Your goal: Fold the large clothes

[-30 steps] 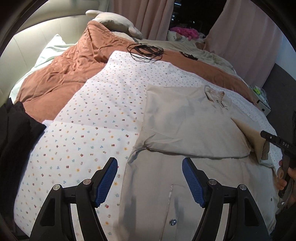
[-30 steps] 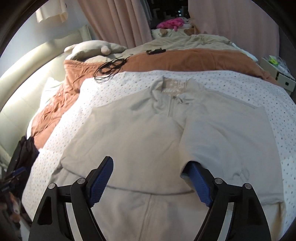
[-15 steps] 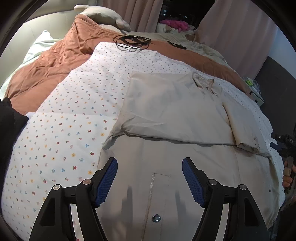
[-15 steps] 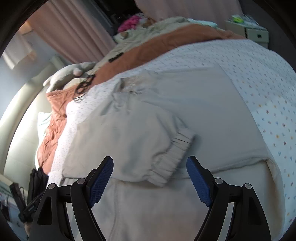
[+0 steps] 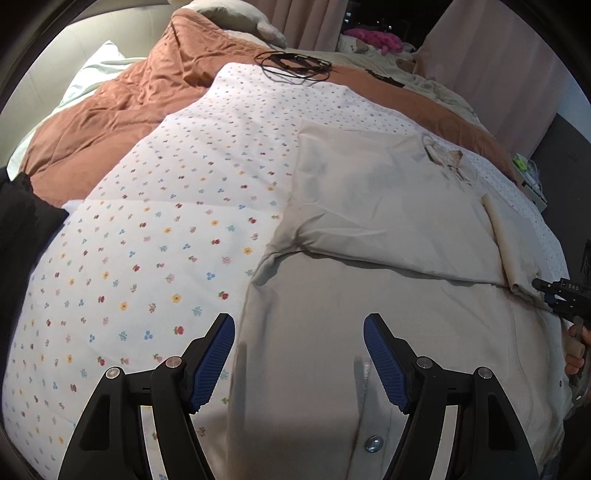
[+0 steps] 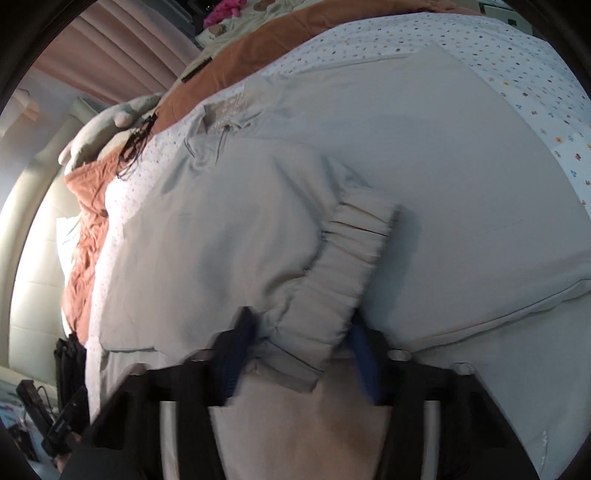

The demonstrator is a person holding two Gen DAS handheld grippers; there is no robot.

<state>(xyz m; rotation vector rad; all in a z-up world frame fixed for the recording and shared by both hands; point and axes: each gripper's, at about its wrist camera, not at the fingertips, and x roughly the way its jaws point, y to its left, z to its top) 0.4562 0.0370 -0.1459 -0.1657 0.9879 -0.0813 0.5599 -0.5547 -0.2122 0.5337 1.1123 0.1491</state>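
A beige jacket point(image 5: 369, 206) lies spread flat on the bed, on a white flowered quilt point(image 5: 155, 236) that covers a rust-brown blanket point(image 5: 110, 110). Both its sleeves are folded in across its chest, and its collar point(image 5: 443, 158) points to the far side. My left gripper point(image 5: 299, 354) hangs low over the near hem of the jacket, its jaws standing wide with nothing between them; the blue pads point(image 5: 212, 360) are clear of the cloth, and a metal snap point(image 5: 373, 443) on the jacket's front shows just below them. My right gripper point(image 6: 295, 347) is down at the gathered cuff point(image 6: 332, 291) of the sleeve that lies folded over the jacket's front. Its jaws have just been closing, and now they stand narrow with the cuff between them; the picture is blurred there, but the pads appear to press on the cuff from both sides. From the left view, the right gripper shows at the right edge of the bed, with fingers point(image 5: 574, 347) of my hand wrapped round its handle. At the far side of the bed a coil of black cable point(image 5: 295, 66) rests on the blanket, and a grey pillow point(image 5: 236, 18) lies beyond it. Pink curtains point(image 5: 491, 66) hang behind the bed.
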